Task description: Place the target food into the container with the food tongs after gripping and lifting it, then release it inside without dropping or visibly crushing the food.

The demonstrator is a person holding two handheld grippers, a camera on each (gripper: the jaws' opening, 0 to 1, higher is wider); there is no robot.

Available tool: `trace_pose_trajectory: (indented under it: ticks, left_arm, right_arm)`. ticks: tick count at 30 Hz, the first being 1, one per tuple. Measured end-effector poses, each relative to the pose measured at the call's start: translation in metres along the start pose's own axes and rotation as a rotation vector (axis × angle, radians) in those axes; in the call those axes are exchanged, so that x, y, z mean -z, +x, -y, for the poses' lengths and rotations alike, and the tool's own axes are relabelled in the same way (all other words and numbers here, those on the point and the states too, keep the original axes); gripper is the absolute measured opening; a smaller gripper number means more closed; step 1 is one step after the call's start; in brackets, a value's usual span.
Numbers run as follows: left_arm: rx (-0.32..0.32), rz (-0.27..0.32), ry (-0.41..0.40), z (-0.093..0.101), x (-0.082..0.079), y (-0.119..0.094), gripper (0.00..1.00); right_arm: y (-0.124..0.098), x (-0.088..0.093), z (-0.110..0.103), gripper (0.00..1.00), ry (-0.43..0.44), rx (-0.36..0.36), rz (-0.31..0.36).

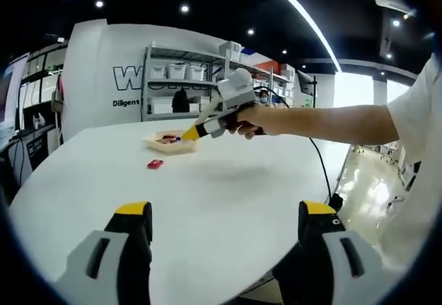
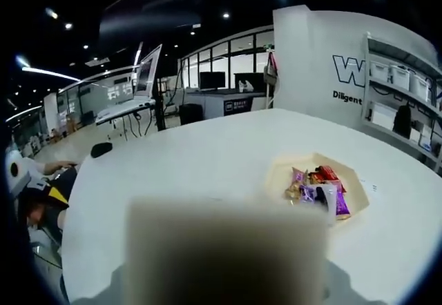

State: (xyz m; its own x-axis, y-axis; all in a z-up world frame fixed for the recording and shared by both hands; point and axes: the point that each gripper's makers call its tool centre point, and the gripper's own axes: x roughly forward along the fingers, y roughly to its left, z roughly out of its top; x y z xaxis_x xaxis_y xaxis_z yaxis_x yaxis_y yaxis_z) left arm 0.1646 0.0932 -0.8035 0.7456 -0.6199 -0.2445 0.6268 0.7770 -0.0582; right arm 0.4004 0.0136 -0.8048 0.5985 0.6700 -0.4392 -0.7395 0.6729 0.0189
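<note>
A shallow cream tray [image 1: 170,143] of wrapped sweets sits far back on the white table [image 1: 228,194]. In the right gripper view the same tray [image 2: 353,181] holds purple, gold and red packets [image 2: 312,189]. One red packet [image 1: 155,163] lies loose on the table on the near side of the tray. A hand holds my right gripper [image 1: 192,133] in the air, its yellow tip just above the tray's right edge. A blurred beige block [image 2: 228,250] hides its jaws in its own view. My left gripper [image 1: 226,215] hangs wide open over the table's near part, holding nothing.
The round table's edge [image 1: 304,243] curves close on the right, with shiny floor beyond it. A cable [image 1: 319,160] trails from the right gripper. Shelving with bins [image 1: 183,84] and a white wall stand behind the table. Desks with monitors [image 2: 148,87] stand beyond the table.
</note>
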Motion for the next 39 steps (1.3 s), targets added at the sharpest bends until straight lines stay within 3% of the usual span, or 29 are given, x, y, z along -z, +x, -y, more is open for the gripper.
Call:
trace_pose_trajectory:
  ticks: [13, 39]
  left_arm:
    - [-0.02, -0.002, -0.014, -0.006, 0.003, -0.008, 0.89]
    - [-0.041, 0.003, -0.025, -0.023, 0.009, -0.018, 0.87]
  right_arm:
    - [0.027, -0.011, -0.032, 0.18, 0.013, -0.039, 0.012]
    - [0.084, 0.001, -0.064, 0.18, 0.056, -0.08, -0.019]
